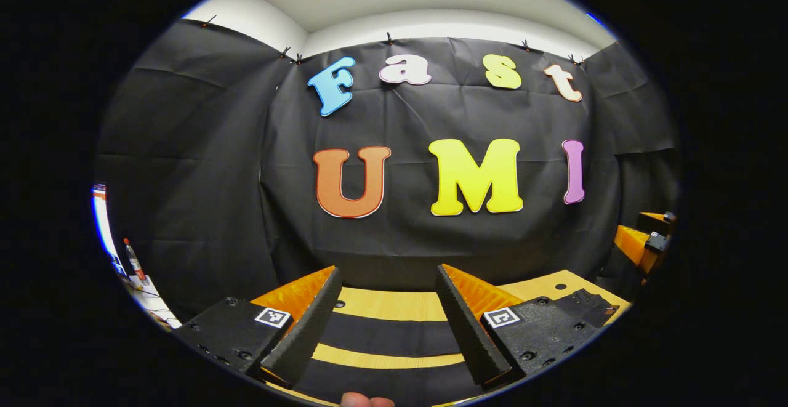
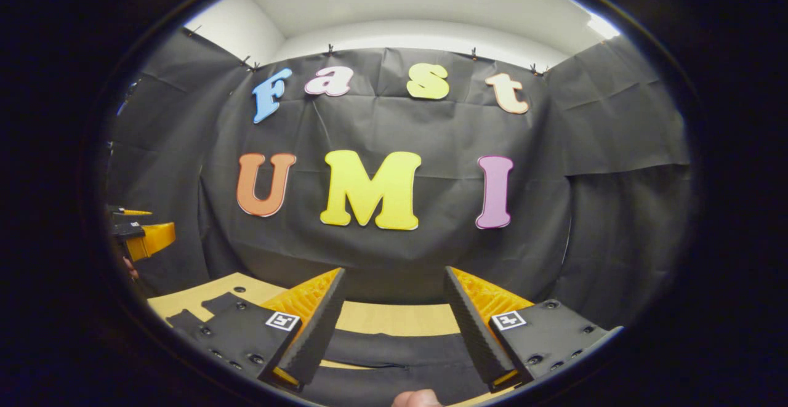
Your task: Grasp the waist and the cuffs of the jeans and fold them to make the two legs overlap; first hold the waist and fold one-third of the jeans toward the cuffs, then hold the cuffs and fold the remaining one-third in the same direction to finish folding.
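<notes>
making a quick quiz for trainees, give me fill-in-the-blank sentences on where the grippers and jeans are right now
1. The left gripper has its jaws ____.
2. The right gripper holds ____ between its fingers.
3. The dark jeans lie on a ____ table.
4. In the left gripper view, the jeans lie ____ the gripper.

Missing words: open; nothing; wooden; below

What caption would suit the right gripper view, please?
Open right hand-held gripper poised above dark jeans on the wooden table.

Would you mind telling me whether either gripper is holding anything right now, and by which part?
Nothing is held. The left gripper and the right gripper both stand open above the dark jeans on the table, fingers apart and touching no cloth.
</notes>
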